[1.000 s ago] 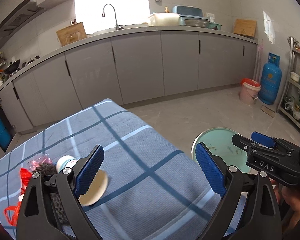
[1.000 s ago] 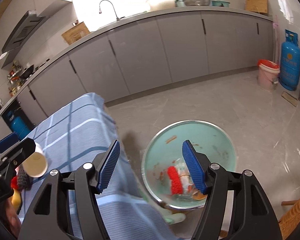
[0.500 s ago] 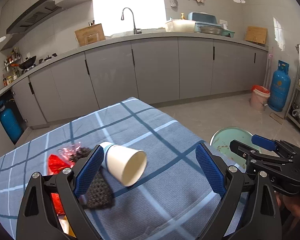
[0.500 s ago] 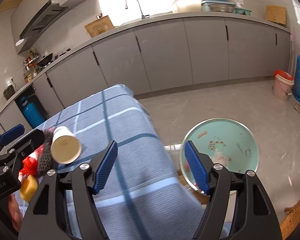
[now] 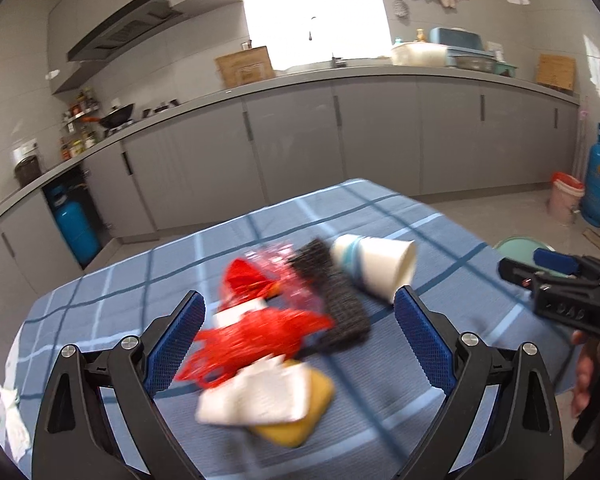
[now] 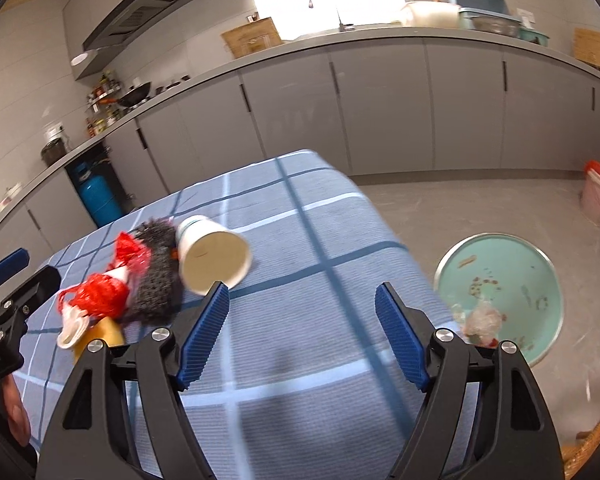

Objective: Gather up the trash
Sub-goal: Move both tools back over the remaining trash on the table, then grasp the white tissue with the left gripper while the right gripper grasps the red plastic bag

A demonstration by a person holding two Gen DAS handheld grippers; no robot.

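Some scraps already lie in the pale green trash bin (image 6: 500, 300) on the floor just past the worktop's (image 6: 320, 320) edge, but most of the job is left: a tipped paper cup (image 5: 374, 268), a dark scouring pad (image 5: 332, 300), red netting (image 5: 260, 336), crinkled pink plastic (image 5: 288, 276), a white wrapper (image 5: 256, 396) and a yellow sponge (image 5: 300, 416) sit bunched together on the blue checked cloth. The left tool (image 5: 300, 340) hangs over that pile, angled downward, spread wide and pinching nothing. The right tool (image 6: 302, 332) points down at bare cloth between pile and bin, its jaws opening with nothing between them.
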